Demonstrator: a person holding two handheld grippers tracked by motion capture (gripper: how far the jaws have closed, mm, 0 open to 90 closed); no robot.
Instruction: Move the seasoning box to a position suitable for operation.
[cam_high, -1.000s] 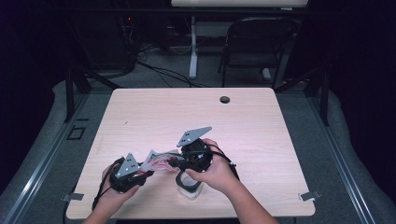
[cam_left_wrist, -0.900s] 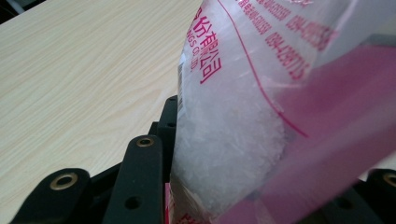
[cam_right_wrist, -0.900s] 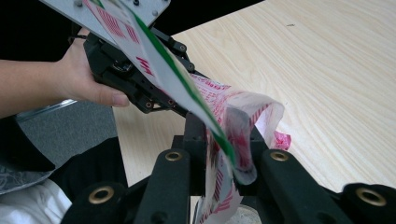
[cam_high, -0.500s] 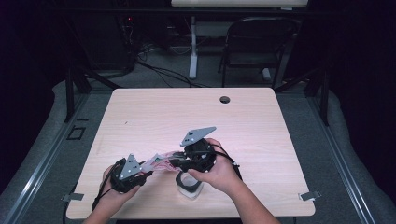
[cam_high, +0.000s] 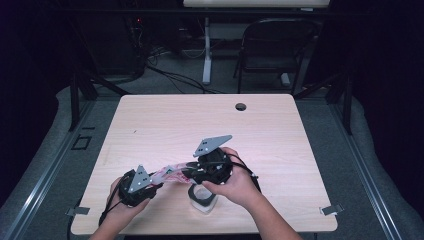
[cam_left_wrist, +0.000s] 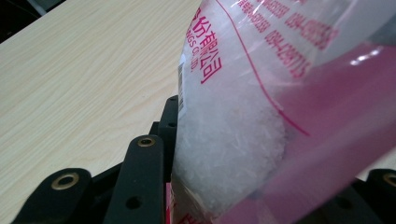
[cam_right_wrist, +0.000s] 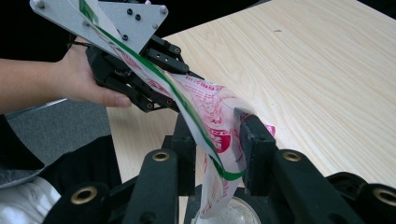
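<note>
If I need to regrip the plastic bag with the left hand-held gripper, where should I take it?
Probably the flat printed film just above the white crystals, on the plastic bag, coming from the bag's outer end as the left hand-held gripper does. The film is thin and flat there; the filled bulge would likely slip. The right hand-held gripper holds the end over the small container.

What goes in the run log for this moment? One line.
left tongs: shut on plastic bag | right tongs: shut on bag mouth | white grains in bag | bag tilted over clear cup | step: pouring
</note>
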